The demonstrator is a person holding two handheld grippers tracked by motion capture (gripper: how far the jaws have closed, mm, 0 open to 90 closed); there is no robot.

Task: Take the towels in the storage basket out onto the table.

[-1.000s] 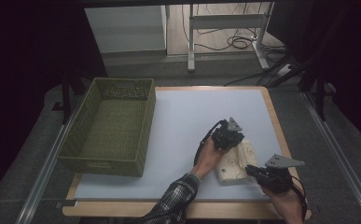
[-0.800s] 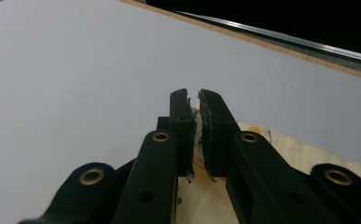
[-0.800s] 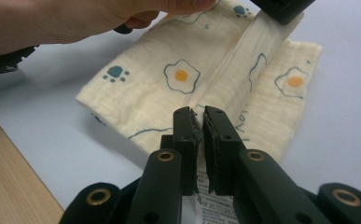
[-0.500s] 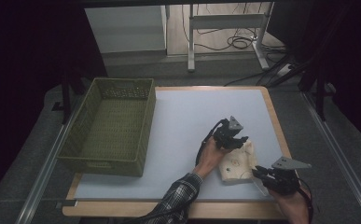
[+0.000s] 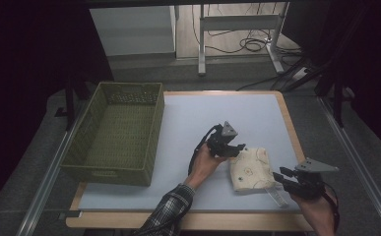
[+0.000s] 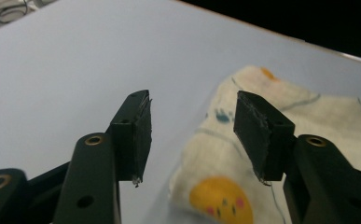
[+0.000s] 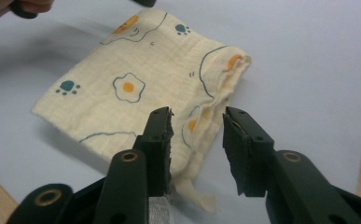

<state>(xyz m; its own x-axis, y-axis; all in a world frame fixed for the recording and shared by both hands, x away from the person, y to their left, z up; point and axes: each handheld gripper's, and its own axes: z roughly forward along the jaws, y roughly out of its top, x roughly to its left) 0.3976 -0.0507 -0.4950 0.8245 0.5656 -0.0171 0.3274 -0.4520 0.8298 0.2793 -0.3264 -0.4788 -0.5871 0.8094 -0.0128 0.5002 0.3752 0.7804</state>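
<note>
With the green woven basket (image 5: 114,132) sitting unused at the table's left, my folded cream cloth with egg and paw prints (image 5: 251,168) lies released near the front right, since my left gripper (image 5: 233,147) and right gripper (image 5: 282,175) have just been opening and now stand spread, pinching nothing, so the fold looks finished.

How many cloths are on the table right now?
1. A folded cream cloth printed with eggs and paw marks lies on the white table top toward its front right, between the left gripper and the right gripper. The green basket's visible floor holds none.
</note>
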